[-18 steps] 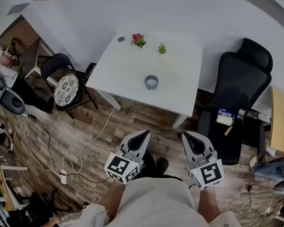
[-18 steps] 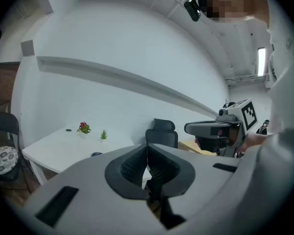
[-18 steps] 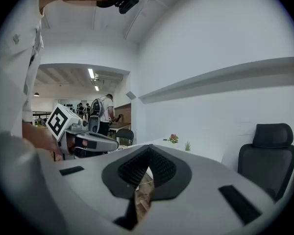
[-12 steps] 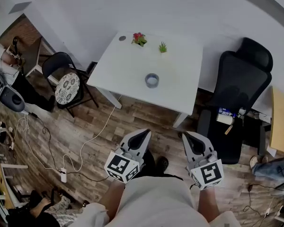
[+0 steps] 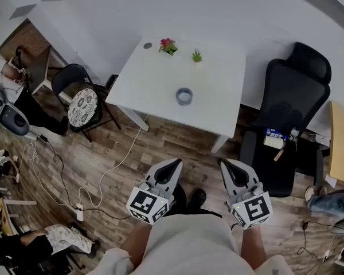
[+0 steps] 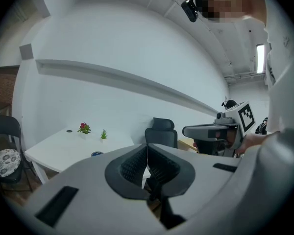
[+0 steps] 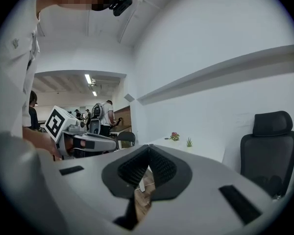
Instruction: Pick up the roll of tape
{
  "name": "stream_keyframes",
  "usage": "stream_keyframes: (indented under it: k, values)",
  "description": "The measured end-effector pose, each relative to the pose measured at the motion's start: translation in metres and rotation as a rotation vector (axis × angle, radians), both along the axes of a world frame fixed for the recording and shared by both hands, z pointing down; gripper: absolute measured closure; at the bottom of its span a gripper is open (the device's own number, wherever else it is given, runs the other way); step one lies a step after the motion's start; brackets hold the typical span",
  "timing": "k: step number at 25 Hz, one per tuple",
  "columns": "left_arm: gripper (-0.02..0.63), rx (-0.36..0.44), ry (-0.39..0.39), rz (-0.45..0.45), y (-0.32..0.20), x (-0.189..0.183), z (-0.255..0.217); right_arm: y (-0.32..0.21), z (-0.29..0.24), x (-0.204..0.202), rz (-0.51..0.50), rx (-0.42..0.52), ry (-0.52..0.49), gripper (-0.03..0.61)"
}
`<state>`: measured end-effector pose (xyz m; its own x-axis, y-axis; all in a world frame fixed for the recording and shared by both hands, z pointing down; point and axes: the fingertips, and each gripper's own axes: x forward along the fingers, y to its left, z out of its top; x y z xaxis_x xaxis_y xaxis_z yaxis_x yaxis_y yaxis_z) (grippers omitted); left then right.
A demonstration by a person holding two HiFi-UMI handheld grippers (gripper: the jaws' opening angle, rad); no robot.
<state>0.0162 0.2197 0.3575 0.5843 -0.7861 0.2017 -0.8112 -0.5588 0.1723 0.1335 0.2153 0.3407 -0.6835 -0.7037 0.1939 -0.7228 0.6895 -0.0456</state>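
Note:
The roll of tape (image 5: 184, 96), a small grey-blue ring, lies flat near the middle of the white table (image 5: 155, 85), far ahead of both grippers. In the left gripper view only a sliver of the roll (image 6: 96, 154) shows on the table. My left gripper (image 5: 175, 164) and right gripper (image 5: 226, 164) hang close to my body over the wood floor, well short of the table's near edge. Both pairs of jaws are shut tip to tip with nothing between them.
Two small potted plants (image 5: 168, 46) (image 5: 196, 56) stand at the table's far side. A black office chair (image 5: 289, 105) sits right of the table, a folding chair with a patterned cushion (image 5: 80, 105) to its left. A white cable (image 5: 117, 165) trails over the floor. A person crouches at bottom left (image 5: 28, 246).
Both grippers keep their place. The view has shifted slightly, and the person at the bottom left has come further into view.

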Motion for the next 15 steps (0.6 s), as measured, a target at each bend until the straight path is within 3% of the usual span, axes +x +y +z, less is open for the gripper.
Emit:
stream_keyframes:
  k: [15]
  values:
    - [0.592,0.029,0.040,-0.009,-0.043,-0.040,-0.004,-0.041,-0.002,-0.037,0.019,-0.025,0.016,0.554]
